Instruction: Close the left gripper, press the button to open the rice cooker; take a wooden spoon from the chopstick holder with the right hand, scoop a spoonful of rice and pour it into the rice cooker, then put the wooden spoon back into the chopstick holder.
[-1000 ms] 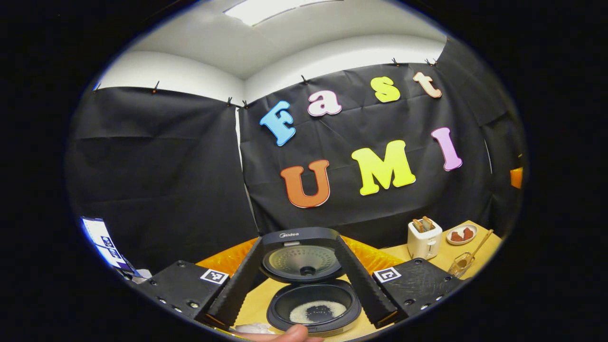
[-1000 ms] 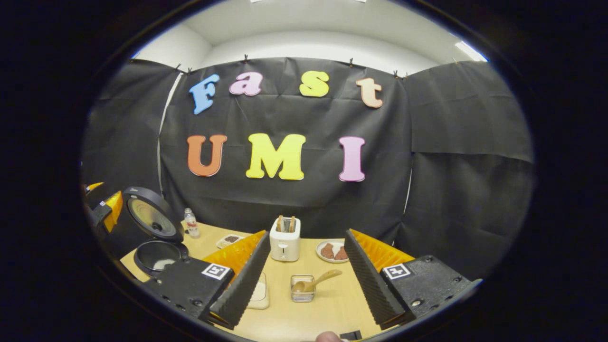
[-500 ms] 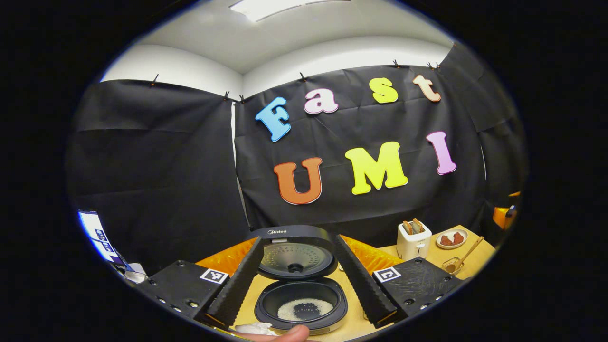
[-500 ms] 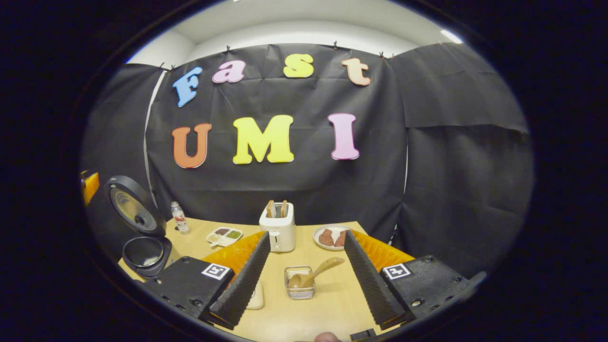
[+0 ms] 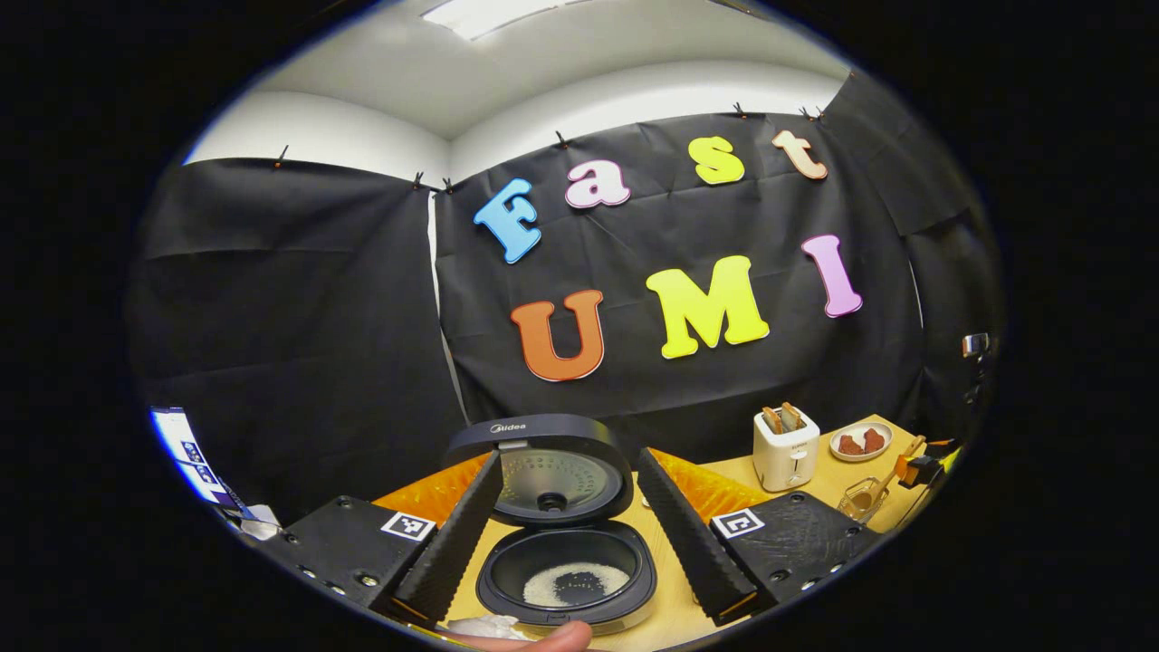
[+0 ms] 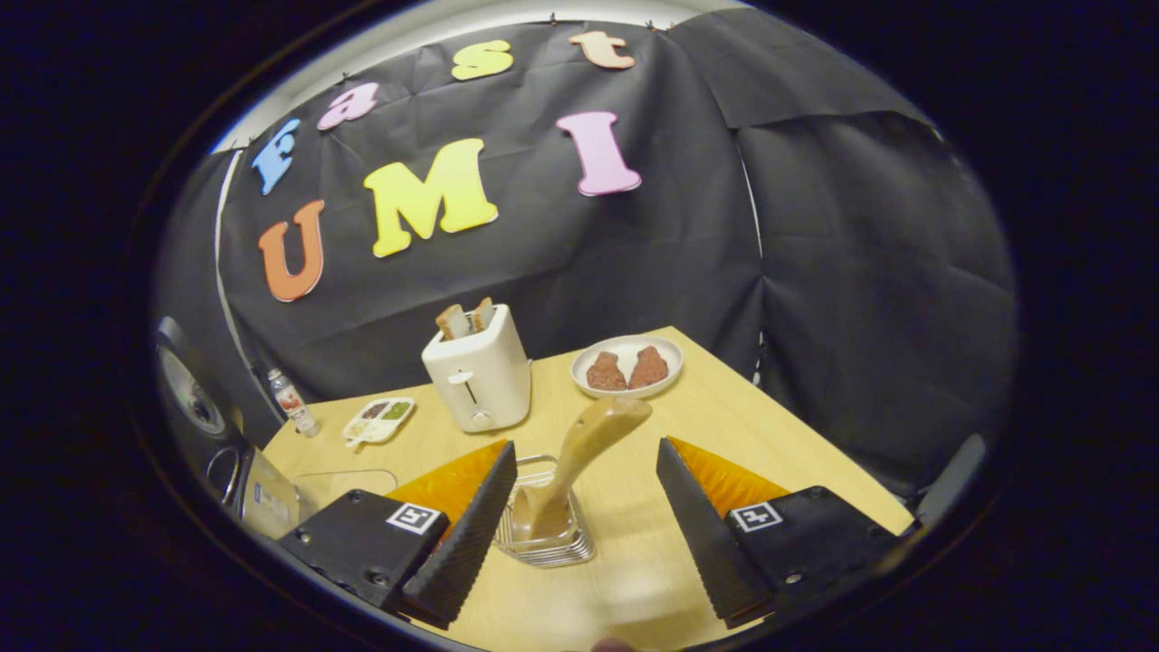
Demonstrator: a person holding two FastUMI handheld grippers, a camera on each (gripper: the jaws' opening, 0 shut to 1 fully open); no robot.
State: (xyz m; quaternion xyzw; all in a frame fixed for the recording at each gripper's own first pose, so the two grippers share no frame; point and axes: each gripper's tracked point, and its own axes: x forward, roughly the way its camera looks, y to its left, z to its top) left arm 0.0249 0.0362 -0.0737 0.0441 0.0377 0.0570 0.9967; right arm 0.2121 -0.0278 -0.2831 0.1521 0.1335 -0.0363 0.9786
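Observation:
In the left gripper view the dark rice cooker (image 5: 566, 580) stands with its lid (image 5: 543, 466) raised; white rice rings the bottom of its pot. My left gripper (image 5: 566, 543) hangs open above and in front of it, fingers either side of the pot. In the right gripper view the wooden spoon (image 6: 579, 453) leans in the clear chopstick holder (image 6: 543, 534), handle tilted up to the right. My right gripper (image 6: 579, 534) is open, close over the holder, touching nothing. The cooker (image 6: 204, 426) sits at that view's left edge.
A white toaster (image 6: 480, 376) with toast, a plate of brown pieces (image 6: 627, 367), a small divided dish (image 6: 378, 419) and a small bottle (image 6: 292, 403) stand on the wooden table (image 6: 751, 435). A clear container (image 6: 340, 484) lies left of the holder. A fingertip (image 5: 543, 638) shows at the bottom edge.
My right gripper has moved forward and down toward the chopstick holder, which now looms large between its fingers. The left gripper has drifted slightly; the cooker stays open.

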